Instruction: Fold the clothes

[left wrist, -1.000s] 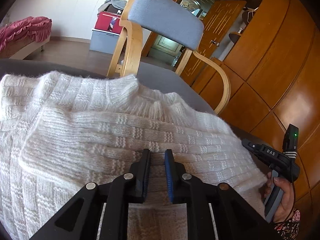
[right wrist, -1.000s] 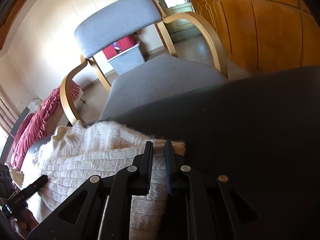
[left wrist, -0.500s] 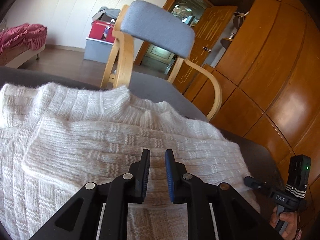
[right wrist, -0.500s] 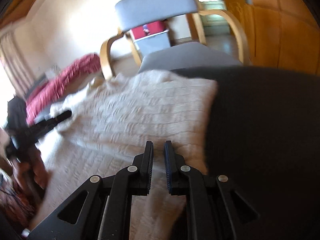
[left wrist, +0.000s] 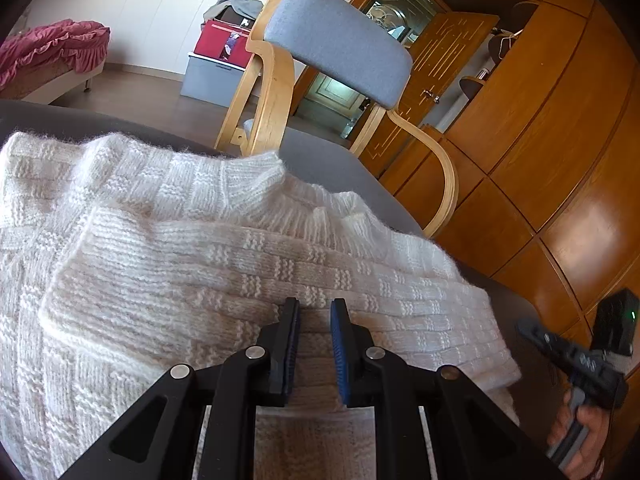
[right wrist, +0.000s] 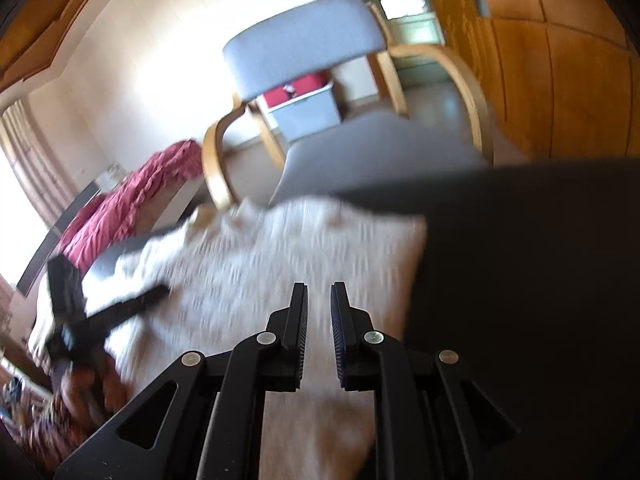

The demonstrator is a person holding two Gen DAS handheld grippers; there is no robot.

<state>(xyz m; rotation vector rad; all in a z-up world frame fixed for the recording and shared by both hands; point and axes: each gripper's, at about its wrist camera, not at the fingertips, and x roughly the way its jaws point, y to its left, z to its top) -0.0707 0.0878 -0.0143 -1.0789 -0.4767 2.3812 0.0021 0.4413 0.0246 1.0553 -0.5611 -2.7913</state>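
Left gripper (left wrist: 315, 344): black frame, blue-lined fingers set a narrow gap apart, nothing between them; poised over the sweater. It also shows in the right wrist view (right wrist: 116, 312), blurred, held at the left side of the garment.

Right gripper (right wrist: 319, 336): black frame, fingers a narrow gap apart, gripping nothing; above the near right part of the sweater. It also shows in the left wrist view (left wrist: 576, 356), at the far right, off the sweater's edge, a green light on its top block.

Hand (left wrist: 580, 432): wrapped round the grey handle of the right gripper, lower right corner of the left wrist view.

Sweater (left wrist: 168, 264): white, thick basket-weave knit. Lies spread on the dark grey surface (left wrist: 516, 312). One panel is folded over the body, its edge running across the middle of the garment; a ribbed band (left wrist: 248, 184) stands up slightly at the far side. In the right wrist view the sweater (right wrist: 280, 264) is motion-blurred, its right edge straight against the dark surface.

Chair (left wrist: 340, 40): bent light-wood frame, grey padded back and seat; just beyond the far edge of the surface.

Bed (left wrist: 52, 52): crumpled red cover, far left.

Storage box (left wrist: 208, 76): grey, red items and grey cloth on top, by the white wall.

Wooden cabinets (left wrist: 560, 140): orange-brown panels along the right side; a wooden door (left wrist: 444, 64) ajar behind the chair.
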